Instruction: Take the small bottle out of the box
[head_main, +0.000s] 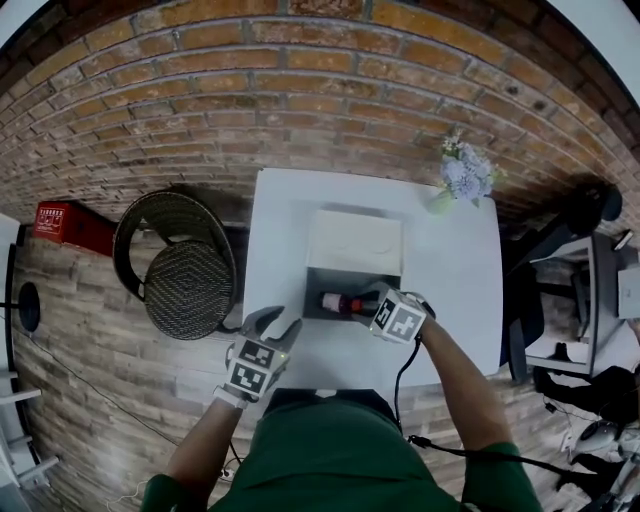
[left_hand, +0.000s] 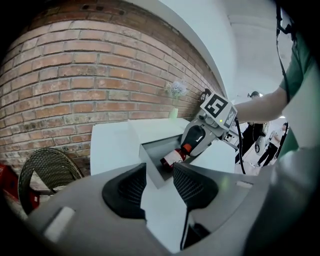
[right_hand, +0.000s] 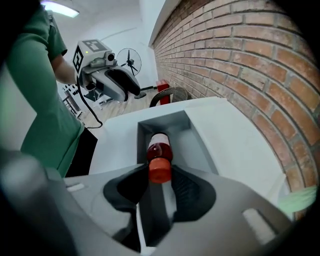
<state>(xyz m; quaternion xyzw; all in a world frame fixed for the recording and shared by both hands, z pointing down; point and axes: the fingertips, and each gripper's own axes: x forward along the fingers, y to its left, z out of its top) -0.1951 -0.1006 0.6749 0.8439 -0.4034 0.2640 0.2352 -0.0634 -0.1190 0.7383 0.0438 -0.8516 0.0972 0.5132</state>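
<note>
Right gripper (right_hand: 160, 176) pinches small bottle (right_hand: 159, 149) by cap (right_hand: 160, 169) inside box (right_hand: 170, 122), walls close either side

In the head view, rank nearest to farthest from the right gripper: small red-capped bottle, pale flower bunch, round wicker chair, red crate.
1. small red-capped bottle, in the grey box, between the right gripper jaws.
2. pale flower bunch, far right corner of the white table.
3. round wicker chair, left of the table.
4. red crate, far left.
</note>
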